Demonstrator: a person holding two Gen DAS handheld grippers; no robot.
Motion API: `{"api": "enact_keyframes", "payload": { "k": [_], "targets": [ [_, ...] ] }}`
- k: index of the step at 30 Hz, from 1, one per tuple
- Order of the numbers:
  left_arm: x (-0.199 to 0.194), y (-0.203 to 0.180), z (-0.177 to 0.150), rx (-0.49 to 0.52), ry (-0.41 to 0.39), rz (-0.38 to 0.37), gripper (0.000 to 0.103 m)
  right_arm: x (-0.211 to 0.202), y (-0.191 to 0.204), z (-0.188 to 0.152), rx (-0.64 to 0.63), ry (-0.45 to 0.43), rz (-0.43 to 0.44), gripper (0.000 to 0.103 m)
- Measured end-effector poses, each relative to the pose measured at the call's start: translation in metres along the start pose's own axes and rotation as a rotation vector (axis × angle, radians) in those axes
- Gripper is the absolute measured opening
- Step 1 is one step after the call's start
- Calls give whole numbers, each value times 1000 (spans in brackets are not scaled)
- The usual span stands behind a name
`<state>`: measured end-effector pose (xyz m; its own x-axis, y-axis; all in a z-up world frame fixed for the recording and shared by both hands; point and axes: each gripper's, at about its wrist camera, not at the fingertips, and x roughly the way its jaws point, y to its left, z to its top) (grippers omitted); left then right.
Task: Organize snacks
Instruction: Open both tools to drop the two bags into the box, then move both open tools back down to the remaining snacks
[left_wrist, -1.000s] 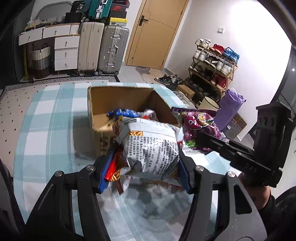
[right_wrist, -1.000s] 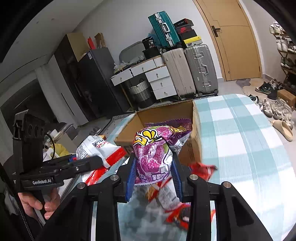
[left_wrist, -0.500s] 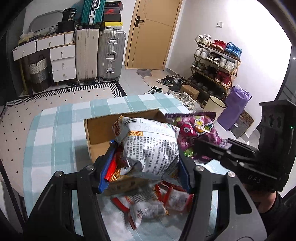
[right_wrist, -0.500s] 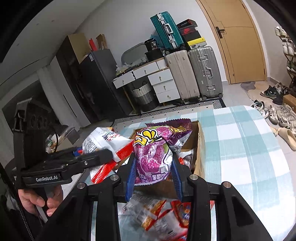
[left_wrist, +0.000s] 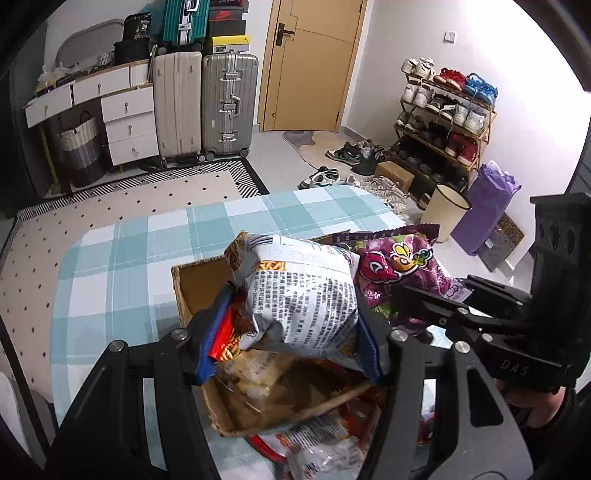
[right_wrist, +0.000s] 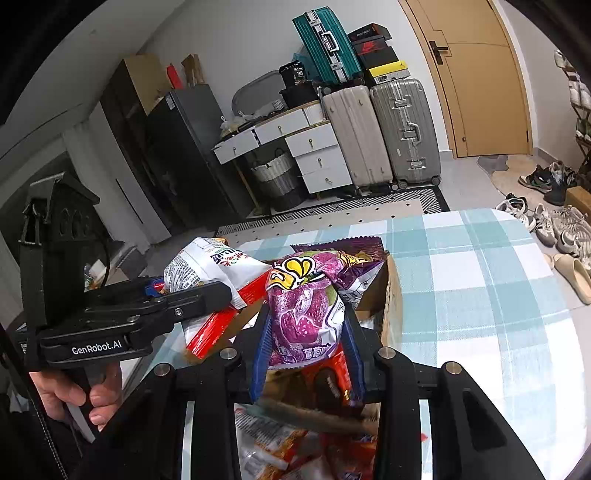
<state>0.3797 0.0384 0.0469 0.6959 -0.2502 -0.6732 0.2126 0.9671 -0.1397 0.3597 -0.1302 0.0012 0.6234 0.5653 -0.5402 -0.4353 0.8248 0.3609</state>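
My left gripper is shut on a white and red snack bag and holds it over the open cardboard box. My right gripper is shut on a purple snack bag and holds it over the same box. The two bags hang side by side; the purple bag also shows in the left wrist view, and the white and red bag in the right wrist view. Some snack bags lie inside the box. More snack bags lie on the table in front of the box.
The box stands on a table with a teal checked cloth. Beyond it are a dotted rug, suitcases, white drawers, a door and a shoe rack with shoes on the floor.
Both grippers have risen and moved forward with their bags, from in front of the box to above its opening. The box now lies lower and nearer in both views.
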Motion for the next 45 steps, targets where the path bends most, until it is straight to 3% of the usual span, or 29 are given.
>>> {"api": "enact_keyframes", "payload": {
  "k": [7,11,12,14,16,35,37,39,45],
  "targets": [
    [25,7,1,-9,20,1,58,20,-11,2,-3,27,-18,35],
    [31,9,-3,-10,34,10,69,25,-9,2,-38,36,-40,38],
    [30,11,-4,-17,30,18,78,26,-6,2,-48,41,-43,46],
    [26,13,-5,-26,16,38,84,25,-4,0,-66,39,-58,60],
    [18,15,-7,-30,3,45,84,21,-4,-2,-73,26,-77,65],
    [-67,-14,-33,-24,-58,108,89,-65,25,-14,-88,-82,-71,69],
    [-77,-19,-36,-23,-65,114,90,-74,31,-16,-96,-90,-72,70],
    [-86,-23,-39,-26,-75,116,103,-84,37,-19,-104,-102,-75,70],
    [-112,-35,-49,-35,-103,128,102,-108,46,-27,-109,-124,-78,77]
  ]
}}
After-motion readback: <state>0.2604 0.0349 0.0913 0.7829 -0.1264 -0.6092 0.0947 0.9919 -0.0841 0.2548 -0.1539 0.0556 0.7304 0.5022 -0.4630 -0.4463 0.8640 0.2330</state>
